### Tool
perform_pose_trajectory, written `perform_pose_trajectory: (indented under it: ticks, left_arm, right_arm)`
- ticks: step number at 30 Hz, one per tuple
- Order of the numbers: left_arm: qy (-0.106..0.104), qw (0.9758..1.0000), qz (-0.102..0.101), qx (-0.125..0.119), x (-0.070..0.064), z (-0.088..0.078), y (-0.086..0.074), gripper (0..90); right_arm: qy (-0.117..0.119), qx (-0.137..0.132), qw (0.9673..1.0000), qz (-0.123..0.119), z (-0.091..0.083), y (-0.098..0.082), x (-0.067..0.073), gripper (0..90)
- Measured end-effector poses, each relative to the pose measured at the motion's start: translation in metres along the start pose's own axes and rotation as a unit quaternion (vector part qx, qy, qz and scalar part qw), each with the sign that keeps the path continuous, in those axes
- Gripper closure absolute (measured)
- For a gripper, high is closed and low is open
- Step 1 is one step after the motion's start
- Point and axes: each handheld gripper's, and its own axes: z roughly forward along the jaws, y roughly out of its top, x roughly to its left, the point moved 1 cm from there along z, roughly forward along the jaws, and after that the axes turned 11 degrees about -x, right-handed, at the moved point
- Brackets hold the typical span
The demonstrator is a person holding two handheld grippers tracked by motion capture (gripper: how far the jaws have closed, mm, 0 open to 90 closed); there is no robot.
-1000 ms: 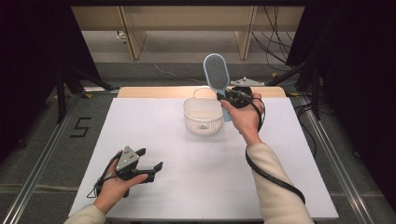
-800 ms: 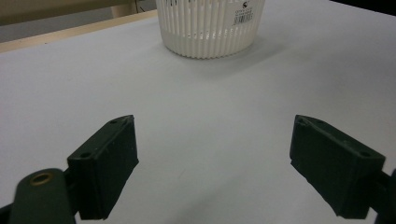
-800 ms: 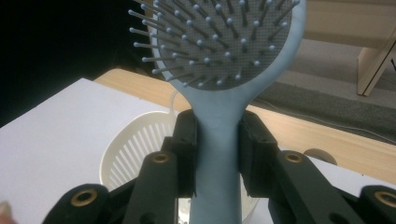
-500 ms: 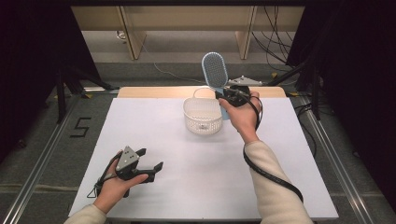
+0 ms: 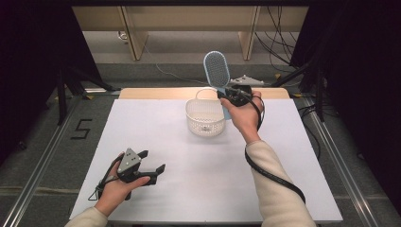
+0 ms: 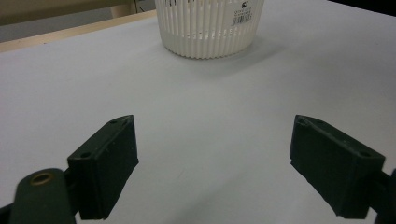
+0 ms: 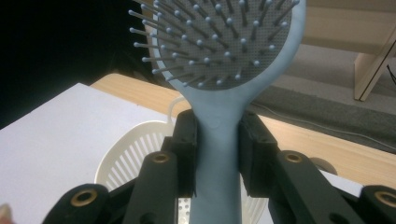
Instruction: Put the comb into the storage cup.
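High view. The right gripper (image 5: 226, 96) pinches a light-blue hairbrush (image 5: 216, 68) by its handle, head up, just behind and right of a white basket (image 5: 204, 117) on the white table (image 5: 283, 156). The left gripper (image 5: 151, 163) rests near the front edge, jaws spread on nothing. Likely hazard: the tall brush, lowered off-centre, could catch the light basket's rim and tip or push it.

Left gripper view. The left gripper's (image 6: 212, 172) two flat black pads stand wide apart over the matte table. The basket (image 6: 208, 28) is a round tub of thin vertical plastic slats with a barcode sticker.

Right gripper view. The right gripper (image 7: 217, 154) clamps the brush's (image 7: 224, 56) smooth, tapering plastic neck; a smooth neck could slide in the pads. The oval head carries a grey cushion with ball-tipped pins. The basket (image 7: 135, 156) lies below, its floor perforated.
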Motion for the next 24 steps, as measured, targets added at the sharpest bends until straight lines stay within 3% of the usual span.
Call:
perform_pose_trajectory:
  ticks: [24]
  left_arm:
    - [-0.001,1.0000,0.000,-0.001,0.0000,-0.0002,0.0001,14.6]
  right_arm:
    - [0.001,-0.003,1.0000,-0.006,0.0094,0.0043,0.0029,71.1]
